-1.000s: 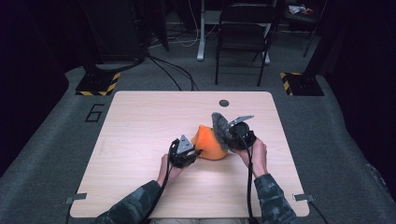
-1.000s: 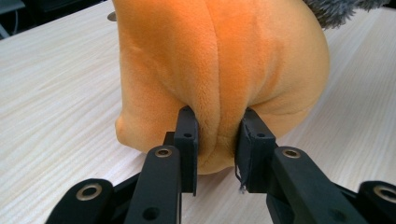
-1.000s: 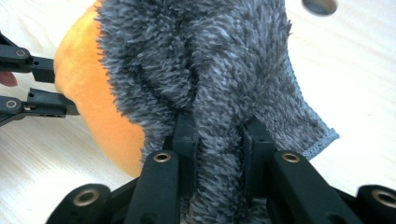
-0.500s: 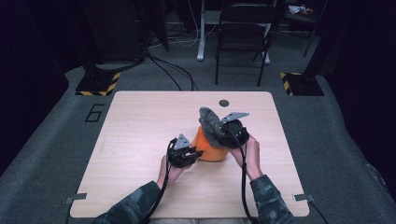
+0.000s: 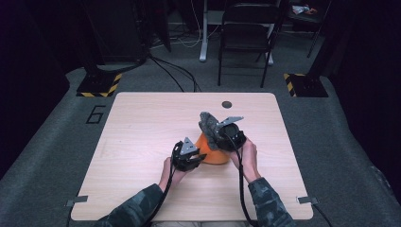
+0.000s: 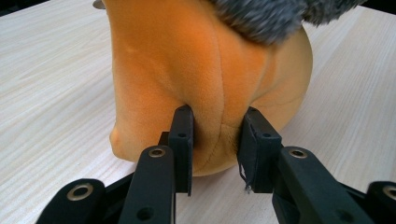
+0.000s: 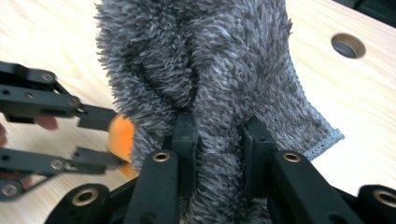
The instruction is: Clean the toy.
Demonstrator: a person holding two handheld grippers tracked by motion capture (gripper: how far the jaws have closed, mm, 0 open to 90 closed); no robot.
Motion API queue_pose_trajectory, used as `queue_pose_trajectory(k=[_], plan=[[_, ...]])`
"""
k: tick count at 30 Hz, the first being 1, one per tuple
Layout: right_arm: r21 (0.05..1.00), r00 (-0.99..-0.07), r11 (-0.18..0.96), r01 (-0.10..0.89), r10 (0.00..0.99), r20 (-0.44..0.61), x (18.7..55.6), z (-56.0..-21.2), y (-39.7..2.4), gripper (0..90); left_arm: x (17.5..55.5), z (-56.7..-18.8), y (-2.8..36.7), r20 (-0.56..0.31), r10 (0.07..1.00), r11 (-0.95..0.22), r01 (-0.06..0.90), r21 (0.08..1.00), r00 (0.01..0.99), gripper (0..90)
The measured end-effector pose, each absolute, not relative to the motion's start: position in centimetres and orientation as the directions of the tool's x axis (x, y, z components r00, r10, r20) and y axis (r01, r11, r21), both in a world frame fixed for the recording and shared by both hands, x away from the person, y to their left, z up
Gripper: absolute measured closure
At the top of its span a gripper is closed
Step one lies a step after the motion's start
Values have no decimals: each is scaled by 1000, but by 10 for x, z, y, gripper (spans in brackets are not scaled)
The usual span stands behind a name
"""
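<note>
Orange plush (image 5: 213, 153) located near table (image 5: 142, 123) middle. Grey cloth (image 5: 206, 124) clamped by right gripper (image 5: 218, 135), draped directly over plush. Plush flanked by left gripper (image 5: 201, 156), jaws just opening, fold barely pinched.

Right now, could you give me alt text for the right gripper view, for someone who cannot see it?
Two black tongs rising from the bottom edge pinch a fold of shaggy grey cloth above a pale wooden table. At left, the other tongs reach toward an orange plush thing half hidden behind the cloth. A round hole sits in the tabletop at upper right.
</note>
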State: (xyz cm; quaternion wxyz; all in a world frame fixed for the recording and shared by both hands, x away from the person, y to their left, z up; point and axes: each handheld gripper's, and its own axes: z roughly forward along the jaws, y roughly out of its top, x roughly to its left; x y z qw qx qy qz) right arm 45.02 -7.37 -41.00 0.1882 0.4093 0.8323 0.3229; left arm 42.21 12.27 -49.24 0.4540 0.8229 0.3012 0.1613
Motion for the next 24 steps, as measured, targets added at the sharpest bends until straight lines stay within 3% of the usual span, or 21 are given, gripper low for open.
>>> queue_pose_trajectory(k=[24], plan=[[561,-471,379,736,882,23,469,-453,-135,709,426,-494,126,-30,627,-397,352,848,778,682]])
